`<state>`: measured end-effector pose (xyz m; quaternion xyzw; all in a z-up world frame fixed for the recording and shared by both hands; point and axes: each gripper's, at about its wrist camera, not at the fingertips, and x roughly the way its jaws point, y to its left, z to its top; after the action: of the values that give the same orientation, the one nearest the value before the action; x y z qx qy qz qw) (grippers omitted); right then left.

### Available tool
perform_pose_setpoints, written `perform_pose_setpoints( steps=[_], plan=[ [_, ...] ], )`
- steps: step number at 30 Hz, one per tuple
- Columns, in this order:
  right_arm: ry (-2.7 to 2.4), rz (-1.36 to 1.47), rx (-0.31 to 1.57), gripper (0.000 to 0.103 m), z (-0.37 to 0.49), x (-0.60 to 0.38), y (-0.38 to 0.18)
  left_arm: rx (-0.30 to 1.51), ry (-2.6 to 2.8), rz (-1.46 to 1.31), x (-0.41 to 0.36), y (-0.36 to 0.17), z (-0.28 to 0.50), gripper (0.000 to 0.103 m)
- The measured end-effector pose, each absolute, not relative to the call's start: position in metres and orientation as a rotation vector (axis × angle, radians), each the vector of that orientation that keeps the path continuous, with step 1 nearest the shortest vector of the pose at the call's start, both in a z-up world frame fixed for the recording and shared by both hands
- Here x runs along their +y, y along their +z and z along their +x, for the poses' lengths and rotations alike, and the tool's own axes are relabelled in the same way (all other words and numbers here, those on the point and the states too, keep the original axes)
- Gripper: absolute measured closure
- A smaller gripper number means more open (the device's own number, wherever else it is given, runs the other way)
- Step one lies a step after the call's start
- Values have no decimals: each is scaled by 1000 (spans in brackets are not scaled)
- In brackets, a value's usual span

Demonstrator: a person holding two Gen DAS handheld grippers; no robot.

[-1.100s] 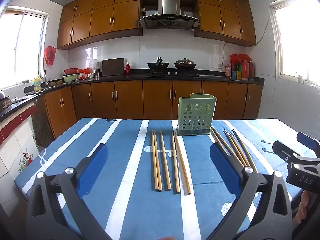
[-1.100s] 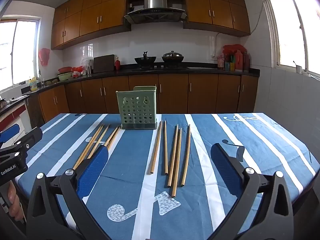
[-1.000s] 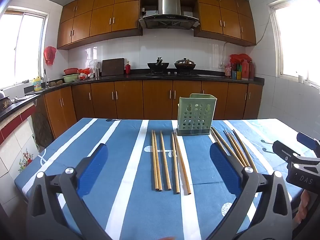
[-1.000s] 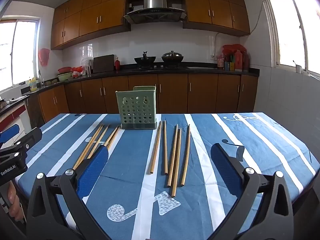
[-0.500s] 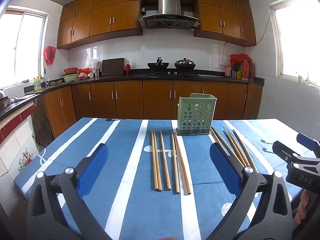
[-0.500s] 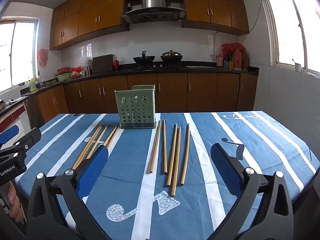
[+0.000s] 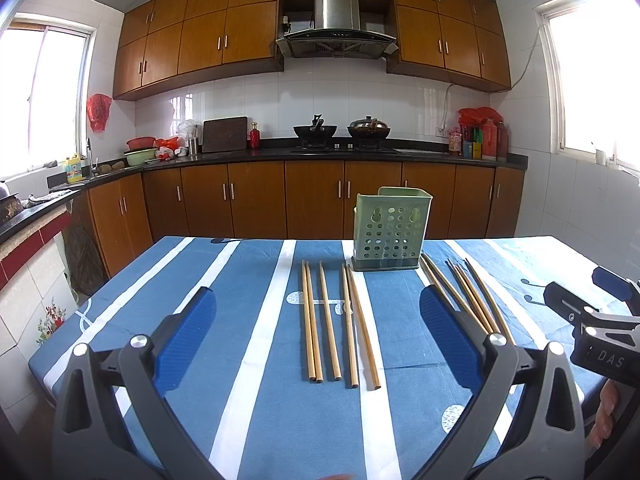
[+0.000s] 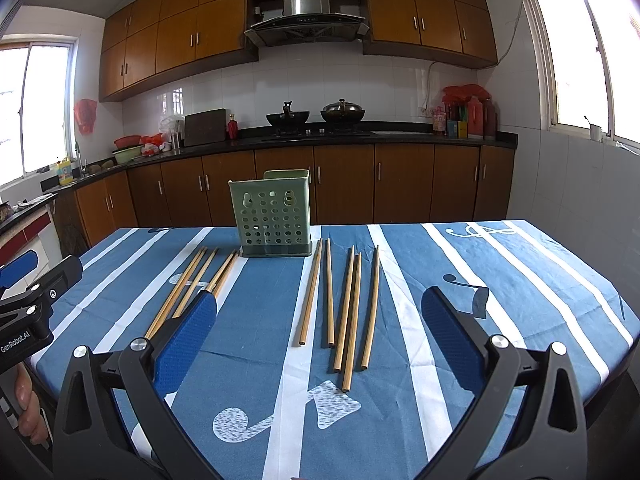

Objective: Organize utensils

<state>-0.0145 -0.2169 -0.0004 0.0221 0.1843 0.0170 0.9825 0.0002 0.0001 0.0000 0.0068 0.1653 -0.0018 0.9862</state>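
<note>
Two loose groups of wooden chopsticks (image 7: 338,320) lie flat on the striped tablecloth (image 8: 500,280), one on either side of the green perforated utensil holder (image 8: 273,214) standing upright near the table's far edge; we judge they are fanned out apart so each can be pinched singly. We hold both tools back at the near edge: our left gripper (image 7: 318,332) and right gripper (image 8: 320,328) are spread wide, grasping nothing and touching nothing
</note>
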Motion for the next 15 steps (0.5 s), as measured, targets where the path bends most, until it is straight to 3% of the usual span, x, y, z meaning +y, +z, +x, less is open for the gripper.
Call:
perform_pose_setpoints(
  steps=[15],
  plan=[
    [34, 48, 373, 2, -13, -217, -1, 332, -2, 16, 0, 0, 0, 4]
  ],
)
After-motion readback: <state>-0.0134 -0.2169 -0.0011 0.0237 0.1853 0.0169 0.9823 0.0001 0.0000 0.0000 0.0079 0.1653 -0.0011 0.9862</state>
